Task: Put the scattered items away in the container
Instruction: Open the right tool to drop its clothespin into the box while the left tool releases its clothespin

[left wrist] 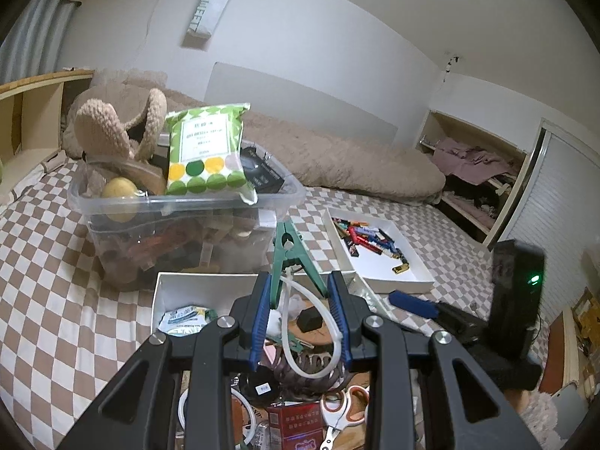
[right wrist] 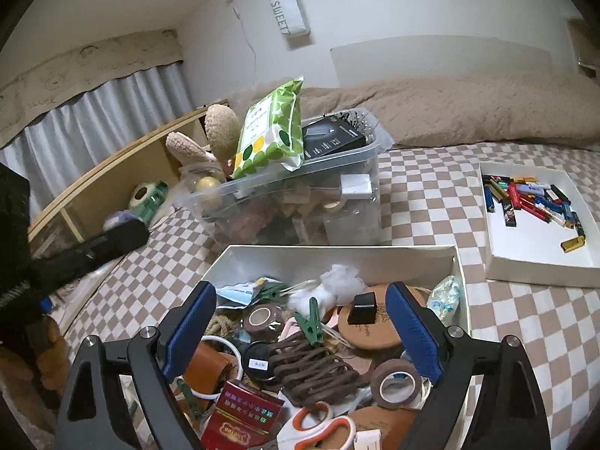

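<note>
Left gripper (left wrist: 304, 302): clamping a large green plastic clip (left wrist: 290, 258) between its blue pads, clip pointing toward the clear plastic storage bin (left wrist: 187, 202). Right gripper (right wrist: 300, 322): jaws gaping wide, hovering empty over the white cardboard box (right wrist: 337, 253) of clutter.

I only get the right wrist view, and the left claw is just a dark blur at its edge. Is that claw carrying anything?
Observer: Yes. The left claw is shut on a green plastic clothes peg.
Operator: Where is the peg's tip pointing?
Observer: Forward, toward the near right corner of the clear plastic storage bin; I cannot tell whether it touches.
</note>
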The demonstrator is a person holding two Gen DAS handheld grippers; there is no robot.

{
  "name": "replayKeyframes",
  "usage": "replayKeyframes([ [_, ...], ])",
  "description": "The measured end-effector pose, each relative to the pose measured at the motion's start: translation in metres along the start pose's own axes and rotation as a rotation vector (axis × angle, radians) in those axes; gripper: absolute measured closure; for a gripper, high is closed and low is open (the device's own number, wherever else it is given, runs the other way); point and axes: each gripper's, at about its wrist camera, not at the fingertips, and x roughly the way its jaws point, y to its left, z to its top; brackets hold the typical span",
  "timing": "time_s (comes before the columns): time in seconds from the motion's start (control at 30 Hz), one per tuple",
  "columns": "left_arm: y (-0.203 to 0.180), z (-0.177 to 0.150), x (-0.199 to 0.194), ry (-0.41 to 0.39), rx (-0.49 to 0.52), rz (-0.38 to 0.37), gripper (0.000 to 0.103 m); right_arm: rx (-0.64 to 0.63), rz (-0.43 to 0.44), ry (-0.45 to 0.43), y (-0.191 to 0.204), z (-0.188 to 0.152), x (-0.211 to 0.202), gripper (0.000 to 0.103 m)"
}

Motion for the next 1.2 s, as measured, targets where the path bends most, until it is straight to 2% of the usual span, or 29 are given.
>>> replayKeyframes([
  [0.2, 0.011, -0.006, 0.015, 0.039, -0.022, 0.018, 0.073, 0.032, 0.033, -0.008, -0.003, 0.003, -0.005, 0.011],
  [0.5, 0.027, -0.019, 0.055, 0.093, -0.072, 0.053, 0.073, 0.012, 0.049, 0.000, 0.002, 0.003, -0.006, 0.011],
  [0.6, 0.028, -0.021, 0.066, 0.083, -0.077, 0.071, 0.073, 0.010, 0.051, 0.000, 0.002, 0.004, -0.006, 0.011],
  [0.63, 0.028, -0.021, 0.069, 0.074, -0.086, 0.070, 0.070, 0.011, 0.050, -0.001, 0.001, 0.004, -0.006, 0.011],
  [0.67, 0.029, -0.022, 0.072, 0.072, -0.097, 0.068, 0.061, 0.013, 0.050, -0.001, 0.001, 0.004, -0.006, 0.011],
  [0.7, 0.030, -0.023, 0.076, 0.076, -0.110, 0.061, 0.020, 0.013, 0.050, -0.001, 0.000, 0.004, -0.006, 0.011],
  [0.73, 0.032, -0.025, 0.078, 0.083, -0.125, 0.071, 0.000, 0.016, 0.039, -0.005, 0.000, 0.004, -0.006, 0.011],
  [0.83, 0.035, -0.026, 0.080, 0.102, -0.133, 0.050, 0.000, 0.030, 0.050, -0.002, -0.006, 0.004, -0.007, 0.010],
  [1.2, 0.028, -0.029, 0.064, 0.116, -0.077, 0.133, 0.000, 0.060, 0.056, -0.031, -0.013, 0.001, -0.020, 0.010],
])
